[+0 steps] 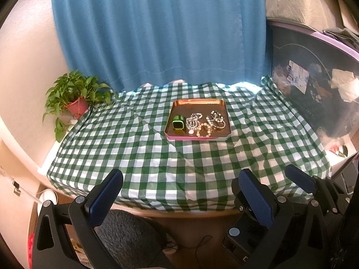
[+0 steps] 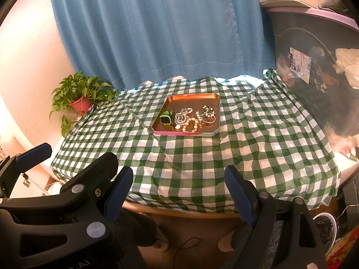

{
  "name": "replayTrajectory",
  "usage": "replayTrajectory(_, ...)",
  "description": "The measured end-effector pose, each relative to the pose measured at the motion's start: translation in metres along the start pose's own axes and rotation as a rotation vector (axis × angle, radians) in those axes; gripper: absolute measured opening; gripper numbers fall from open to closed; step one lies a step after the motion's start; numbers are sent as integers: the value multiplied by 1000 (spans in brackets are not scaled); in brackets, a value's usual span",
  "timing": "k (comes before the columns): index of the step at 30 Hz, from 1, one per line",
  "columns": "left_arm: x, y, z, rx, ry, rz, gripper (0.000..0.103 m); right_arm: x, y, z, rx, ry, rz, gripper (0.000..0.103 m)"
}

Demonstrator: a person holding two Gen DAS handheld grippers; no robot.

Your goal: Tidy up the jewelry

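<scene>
Because the bracelets (image 1: 207, 122) lie tangled beside the watch (image 1: 178, 124) in the tray (image 1: 197, 101), either spread, empty claw (image 1: 180, 190) (image 2: 179, 188) could drag several out together.

The bench (image 1: 179, 211) was wooden with a rounded front edge, covered by a wrinkly green-and-white checked cloth (image 1: 157, 157). On the cloth sat a copper-coloured tray (image 1: 221, 103) toward the back, and a potted plant (image 1: 77, 96) stood at the far left corner.

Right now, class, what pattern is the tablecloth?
Green and white checks on the tablecloth, clearest from the right wrist.
</scene>
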State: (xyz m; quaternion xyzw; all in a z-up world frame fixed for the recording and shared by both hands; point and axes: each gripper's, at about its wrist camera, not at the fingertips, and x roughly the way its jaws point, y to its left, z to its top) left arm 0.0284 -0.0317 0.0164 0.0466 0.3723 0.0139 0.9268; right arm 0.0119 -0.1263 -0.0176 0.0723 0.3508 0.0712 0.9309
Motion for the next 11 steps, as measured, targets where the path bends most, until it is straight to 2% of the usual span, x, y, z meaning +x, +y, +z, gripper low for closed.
replayTrajectory(11, 3, 0, -4, 7, 7, 12, 102, 3, -2, -7, -1, 6, 9, 81)
